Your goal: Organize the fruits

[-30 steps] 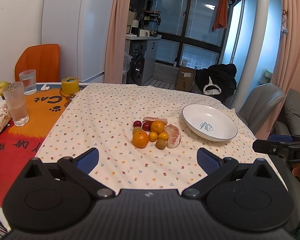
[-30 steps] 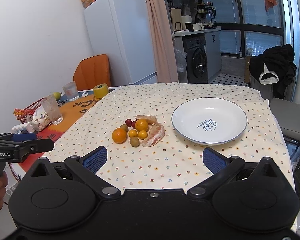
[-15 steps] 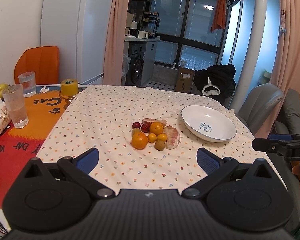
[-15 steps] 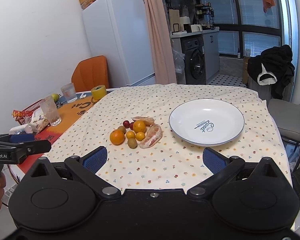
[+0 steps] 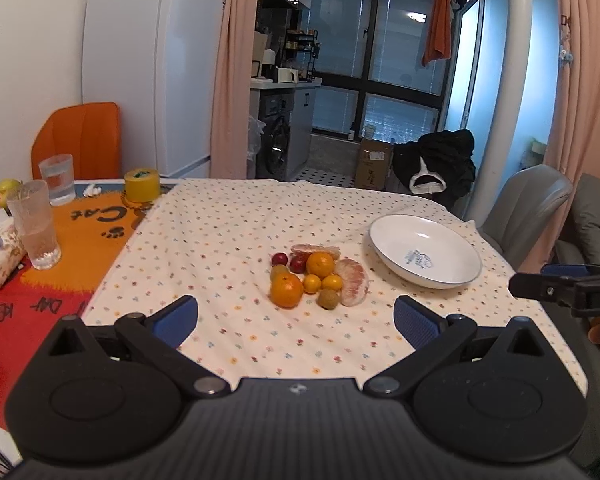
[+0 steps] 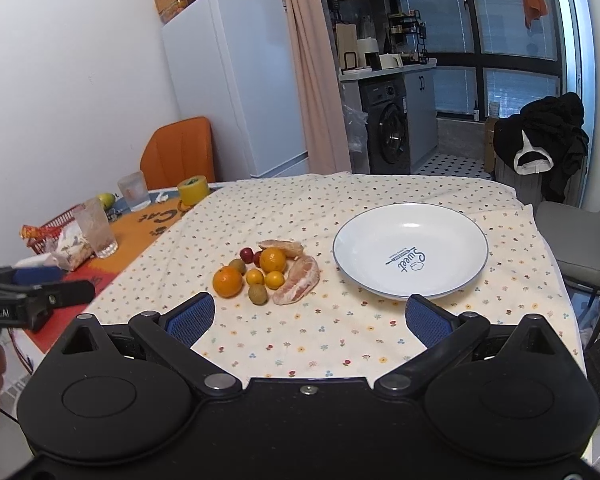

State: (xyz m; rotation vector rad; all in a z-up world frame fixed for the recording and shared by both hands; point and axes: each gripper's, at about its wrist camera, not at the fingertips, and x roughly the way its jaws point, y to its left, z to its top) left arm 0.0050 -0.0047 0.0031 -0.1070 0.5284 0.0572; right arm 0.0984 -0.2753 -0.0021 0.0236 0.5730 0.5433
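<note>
We see 2 oranges (image 6: 228, 281), 2 small yellow citrus (image 6: 255, 277), 2 brown kiwis (image 6: 258, 293), 2 red plums (image 6: 247, 255) and 2 pomelo pieces (image 6: 298, 281) clustered mid-counter beside 1 empty white plate (image 6: 410, 251), with our left gripper (image 5: 296, 322) and right gripper (image 6: 309, 318) both spread wide, holding nothing.
</note>
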